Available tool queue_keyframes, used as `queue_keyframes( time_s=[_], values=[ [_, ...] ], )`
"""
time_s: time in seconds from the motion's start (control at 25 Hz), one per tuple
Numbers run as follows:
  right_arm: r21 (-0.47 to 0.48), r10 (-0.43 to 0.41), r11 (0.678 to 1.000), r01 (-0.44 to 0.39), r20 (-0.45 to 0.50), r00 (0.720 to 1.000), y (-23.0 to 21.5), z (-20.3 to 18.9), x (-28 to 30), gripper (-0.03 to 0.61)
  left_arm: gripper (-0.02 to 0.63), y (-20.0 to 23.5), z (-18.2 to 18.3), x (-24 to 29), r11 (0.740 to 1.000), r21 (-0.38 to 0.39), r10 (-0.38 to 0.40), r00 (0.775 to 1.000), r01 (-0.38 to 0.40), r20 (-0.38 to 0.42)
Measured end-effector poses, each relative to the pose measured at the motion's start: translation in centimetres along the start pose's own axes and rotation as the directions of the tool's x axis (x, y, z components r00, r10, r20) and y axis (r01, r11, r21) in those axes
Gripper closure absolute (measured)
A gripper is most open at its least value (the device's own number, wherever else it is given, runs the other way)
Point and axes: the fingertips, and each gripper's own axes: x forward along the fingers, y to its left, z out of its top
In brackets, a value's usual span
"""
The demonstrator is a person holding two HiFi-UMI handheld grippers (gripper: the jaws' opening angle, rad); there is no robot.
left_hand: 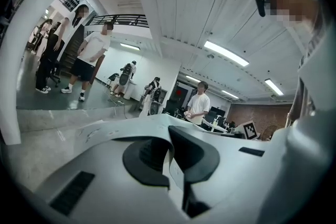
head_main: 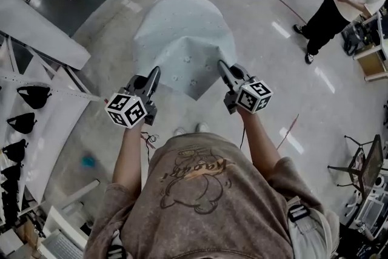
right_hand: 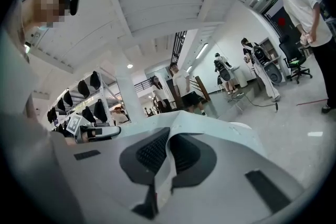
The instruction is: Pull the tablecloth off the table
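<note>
Head view, both tools (head_main: 156,73) (head_main: 222,66) pinching tablecloth (head_main: 182,33)

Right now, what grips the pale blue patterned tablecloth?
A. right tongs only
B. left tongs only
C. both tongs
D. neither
C: the left tongs and the right tongs each pinch an edge of the pale blue patterned tablecloth.

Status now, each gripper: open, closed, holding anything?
left gripper: jaws closed on the tablecloth.
right gripper: jaws closed on the tablecloth too.
</note>
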Motion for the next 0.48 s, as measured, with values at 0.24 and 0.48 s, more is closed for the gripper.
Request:
queue_keyframes(
  time_s=[0.24,0.48],
  values=[
    [0.007,-0.031,0.999,0.031,0.006,0.999,1.5,-0.7,-0.6,0.572,0.594,-0.3,-0.3,-1.9,1.0,-0.003,-0.02,1.0,0.02,0.002],
    [0.01,-0.052,0.999,0.052,0.019,0.998,3.2,-1.0,-1.9,0.572,0.594,-1.3,-0.5,-3.4,0.999,0.012,-0.049,0.999,0.049,0.007]
  ],
)
